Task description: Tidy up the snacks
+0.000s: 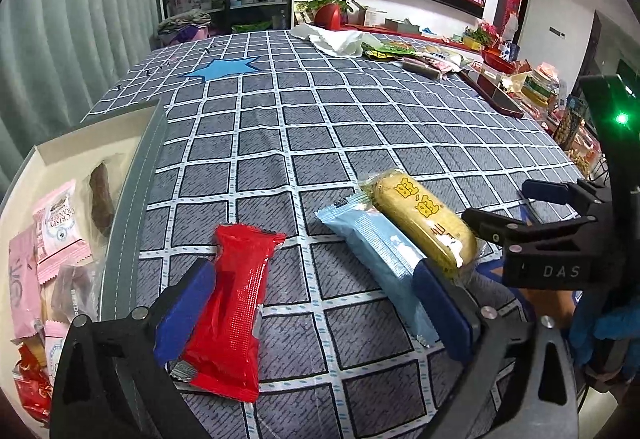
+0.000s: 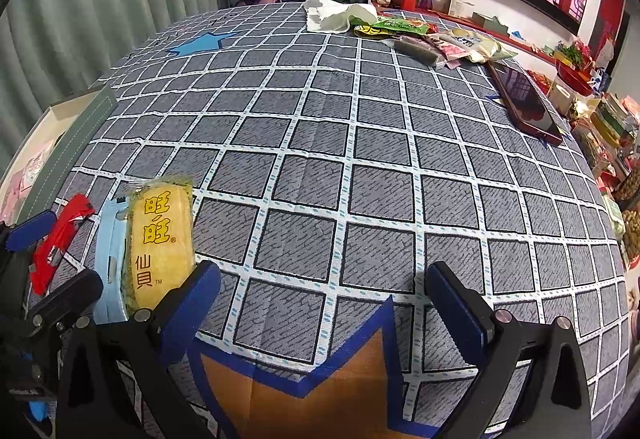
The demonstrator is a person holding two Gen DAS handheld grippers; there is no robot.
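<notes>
Left gripper (image 1: 316,303): we held it low over the checked tablecloth (image 1: 304,143), fingers spread wide and pinching nothing; a red packet (image 1: 232,311) lay between them, against the left pad, its lower end partly behind the finger.
Blue packet (image 1: 384,259): it lay flat at 1 o'clock from the red one, its near end hidden behind our right-hand pad.
Yellow rice cracker (image 1: 426,221): it rested touching the blue packet's far side, at 2 o'clock in the left view; its wrapper's near tip was hard to make out.
Right gripper (image 2: 322,303): we kept its fingers wide apart over an orange star patch (image 2: 320,395), gripping nothing; the cracker sat at 9 o'clock, just beside the left pad.
Box (image 1: 132,199): at 9 o'clock in the left view, cut off by the frame, it held pink, brown and red snacks; several labels were unreadable.
Far pile (image 2: 424,35): more snacks lay at 1 o'clock beside a white cloth (image 2: 336,13), too small to identify.
Phone (image 2: 524,103): it lay dark-screened at 2 o'clock.
</notes>
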